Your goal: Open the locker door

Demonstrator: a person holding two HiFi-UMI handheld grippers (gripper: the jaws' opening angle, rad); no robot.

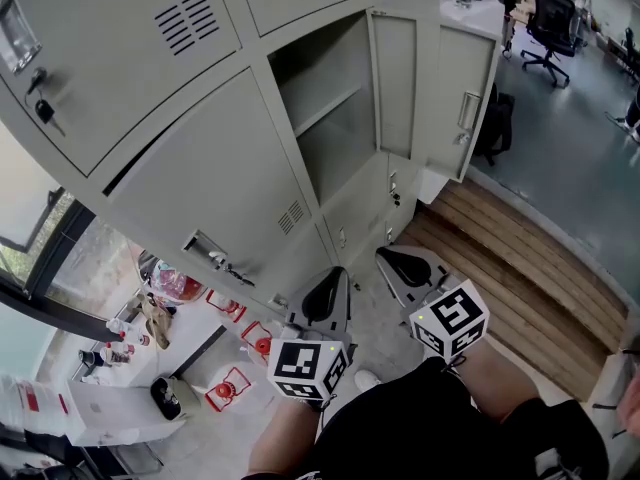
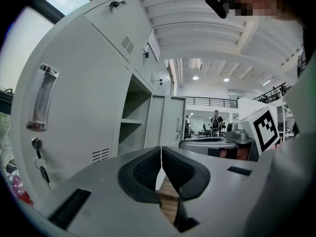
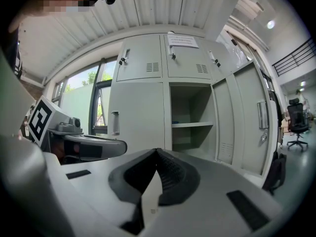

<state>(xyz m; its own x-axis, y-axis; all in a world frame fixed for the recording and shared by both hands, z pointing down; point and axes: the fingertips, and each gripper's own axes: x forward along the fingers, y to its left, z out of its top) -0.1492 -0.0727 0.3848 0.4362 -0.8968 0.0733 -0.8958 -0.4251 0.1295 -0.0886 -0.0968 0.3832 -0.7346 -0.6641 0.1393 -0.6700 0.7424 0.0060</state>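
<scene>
Risk: the left gripper (image 1: 325, 290) and right gripper (image 1: 400, 261) were both clamped shut on nothing, so a reach for the handle (image 1: 468, 111) would glance off unless the jaws were reopened. Both were held low over the person's legs (image 1: 440, 428), pointing at the lockers (image 1: 200, 188). Beyond, the locker door (image 1: 458, 78) stood swung wide, right of its compartment (image 1: 340, 128).

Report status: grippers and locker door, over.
Left gripper shut, empty. Right gripper shut, empty. Locker door swung open, nothing blocking it.

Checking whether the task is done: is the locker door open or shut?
Open. The locker door stands swung out at the right, and the compartment beside it shows its inside and a shelf.
</scene>
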